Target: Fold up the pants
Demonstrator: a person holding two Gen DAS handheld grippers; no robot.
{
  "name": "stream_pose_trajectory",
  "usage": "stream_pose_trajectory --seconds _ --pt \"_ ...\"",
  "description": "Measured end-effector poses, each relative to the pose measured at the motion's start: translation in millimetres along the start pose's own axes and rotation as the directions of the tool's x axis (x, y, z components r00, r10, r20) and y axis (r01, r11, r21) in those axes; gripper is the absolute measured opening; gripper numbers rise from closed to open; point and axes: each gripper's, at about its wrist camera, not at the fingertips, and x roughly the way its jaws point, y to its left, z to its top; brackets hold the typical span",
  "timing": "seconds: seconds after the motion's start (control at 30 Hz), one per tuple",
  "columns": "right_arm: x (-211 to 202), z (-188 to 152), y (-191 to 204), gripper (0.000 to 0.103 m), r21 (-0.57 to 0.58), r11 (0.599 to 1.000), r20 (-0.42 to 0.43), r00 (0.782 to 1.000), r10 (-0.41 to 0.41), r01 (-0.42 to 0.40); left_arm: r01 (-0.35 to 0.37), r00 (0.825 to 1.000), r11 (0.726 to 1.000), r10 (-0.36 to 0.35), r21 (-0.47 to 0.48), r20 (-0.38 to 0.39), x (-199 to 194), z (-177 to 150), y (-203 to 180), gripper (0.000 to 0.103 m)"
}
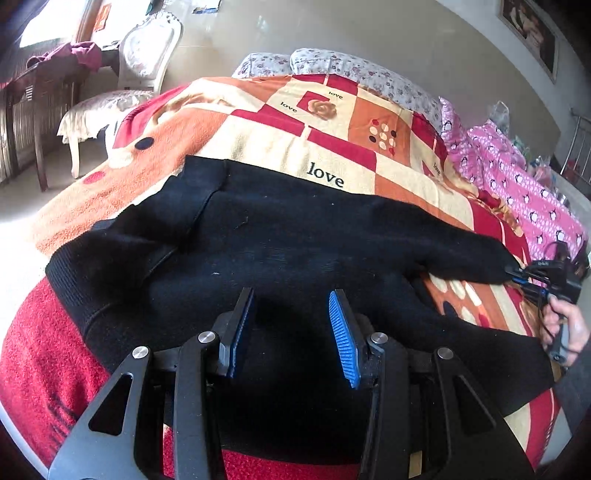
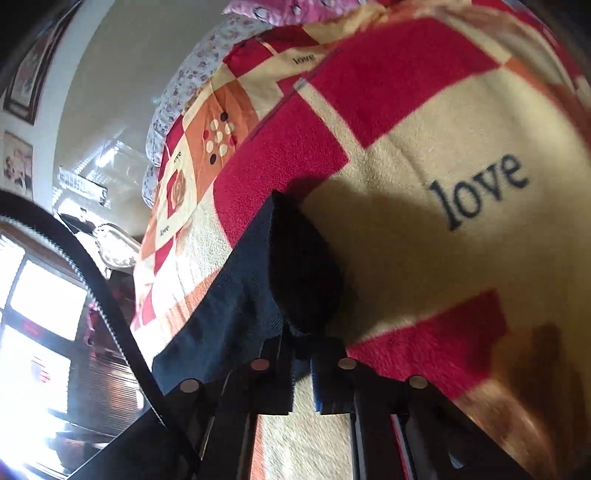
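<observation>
The black pants [image 1: 280, 236] lay lengthwise across the bed [image 1: 44, 354]; the right gripper [image 2: 301, 332] clamped a leg hem, the left gripper [image 1: 291, 332] hung part-open over the middle.

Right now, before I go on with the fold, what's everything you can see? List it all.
pants: one, black, spread across the blanket, one leg end reaching to the right gripper
blanket: one, red, orange and cream with "love" print, covering the bed
floral pillows: two, white with small flowers, at the far end of the bed
penguin bedding: one, pink, along the bed's right side
chair: one, white, on the floor left of the bed
framed picture: one, dark, on the wall, upper right
left gripper: one, black with blue pads, open above the pants
right gripper: one, black, shut on the leg end
hand: one, holding the right gripper's handle
</observation>
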Motion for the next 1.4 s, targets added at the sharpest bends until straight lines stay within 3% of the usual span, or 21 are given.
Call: stream_pose_trajectory --seconds 0.1,0.27,0.4,0.53,0.57,0.67,0.77,0.8,0.9,0.93,1.0,1.03,1.13,1.33,1.4 --pt "-24.0 -5.9 6.0 0.004 -0.018 0.998 0.039 0.997 -0.063 0.063 0.004 1.0 1.0 -0.004 0.01 0.004 -1.4 -1.8 -1.8 0.039" --pt "-55.1 -21.4 8.6 0.004 -0.037 0.984 0.017 0.985 -0.174 0.175 0.033 0.999 0.999 -0.033 -0.004 0.004 -2.7 -1.8 0.9 0.039" --pt "-74.6 -33.1 -8.1 0.004 -0.032 0.977 0.012 0.978 -0.21 0.211 0.062 0.998 0.998 -0.062 -0.018 -0.003 -4.5 -0.4 4.1 0.039" --pt "-72.5 -39.6 -32.7 0.004 -0.064 0.964 -0.029 0.965 -0.261 0.259 0.058 0.998 0.998 -0.057 0.025 -0.027 -12.0 15.8 0.9 0.039" --pt "-72.7 -41.1 -33.5 0.004 -0.104 0.967 -0.01 0.972 -0.235 0.233 0.055 0.998 0.998 -0.055 0.034 -0.02 -15.0 24.6 1.9 0.039" --pt "-81.5 -46.8 -39.7 0.005 -0.162 0.954 0.081 0.967 -0.241 0.252 0.026 1.0 0.997 -0.026 0.068 0.005 -17.3 63.9 10.1 0.042" --pt "-87.8 -51.6 -57.3 0.008 -0.121 0.982 0.117 0.984 -0.131 0.145 0.053 0.998 0.991 -0.049 0.126 -0.038 3.8 107.8 24.4 0.065" --pt "-89.1 -50.7 -60.5 0.009 -0.104 0.987 0.114 0.987 -0.113 0.125 0.034 0.998 0.986 -0.025 0.164 -0.054 16.7 124.1 29.2 0.065" --pt "-89.3 -51.7 -61.1 0.018 -0.114 0.989 0.117 0.99 -0.085 0.098 0.022 0.992 0.942 0.021 0.335 -0.125 60.3 153.8 37.0 0.065" --pt "-89.2 -52.2 -59.7 0.02 -0.124 0.987 0.118 0.989 -0.084 0.099 0.051 0.984 0.926 0.018 0.373 -0.179 77.6 159.1 40.0 0.065" --pt "-87.9 -53.9 -54.1 0.027 -0.152 0.983 0.119 0.989 -0.088 0.105 0.123 0.957 0.915 -0.007 0.385 -0.29 106.3 161.3 47.2 0.065" --pt "-87.0 -54.1 -51.5 0.029 -0.162 0.981 0.118 0.989 -0.088 0.106 0.128 0.952 0.909 0.0 0.396 -0.307 114.8 160.6 48.7 0.065" --pt "-85.3 -53.9 -49.0 0.032 -0.171 0.981 0.114 0.991 -0.076 0.095 0.118 0.947 0.884 0.037 0.452 -0.32 136.8 157.2 53.8 0.065" --pt "-84.6 -53.5 -51.0 0.032 -0.162 0.984 0.112 0.992 -0.062 0.079 0.178 0.945 0.839 0.001 0.514 -0.328 158.6 151.6 59.5 0.065" --pt "-84.4 -53.4 -50.8 0.033 -0.163 0.983 0.111 0.992 -0.062 0.08 0.208 0.939 0.844 -0.031 0.495 -0.341 163.9 154.1 62.3 0.065"
